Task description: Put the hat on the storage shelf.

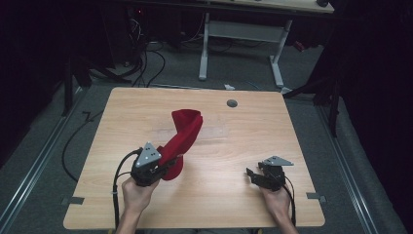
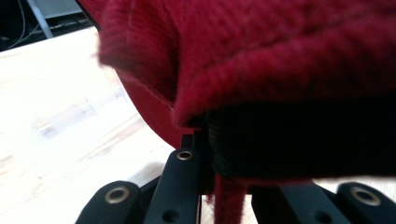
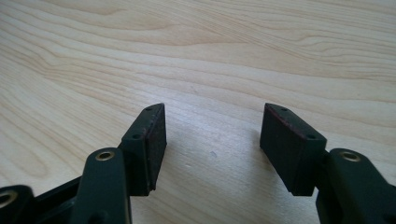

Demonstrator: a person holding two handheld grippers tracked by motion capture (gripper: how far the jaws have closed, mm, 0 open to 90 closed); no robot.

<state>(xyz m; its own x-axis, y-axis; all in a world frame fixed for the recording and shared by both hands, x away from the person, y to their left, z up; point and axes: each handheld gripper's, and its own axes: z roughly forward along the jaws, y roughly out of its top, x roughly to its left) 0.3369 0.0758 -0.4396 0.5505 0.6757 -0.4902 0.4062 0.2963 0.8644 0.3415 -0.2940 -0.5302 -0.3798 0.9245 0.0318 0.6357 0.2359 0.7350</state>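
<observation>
A soft dark-red knitted cloth [image 1: 182, 134] is clamped in the left gripper [image 1: 168, 163] and lifted ahead of it – likely for unfolding; the right gripper [image 1: 253, 176] is held spread, empty, above the light wooden worktop [image 1: 243, 136].

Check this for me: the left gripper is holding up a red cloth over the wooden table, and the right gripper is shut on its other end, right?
Not quite. The right gripper is open and empty, apart from the red cloth, as the right gripper view shows. The left gripper does hold the cloth up over the wooden table.
</observation>
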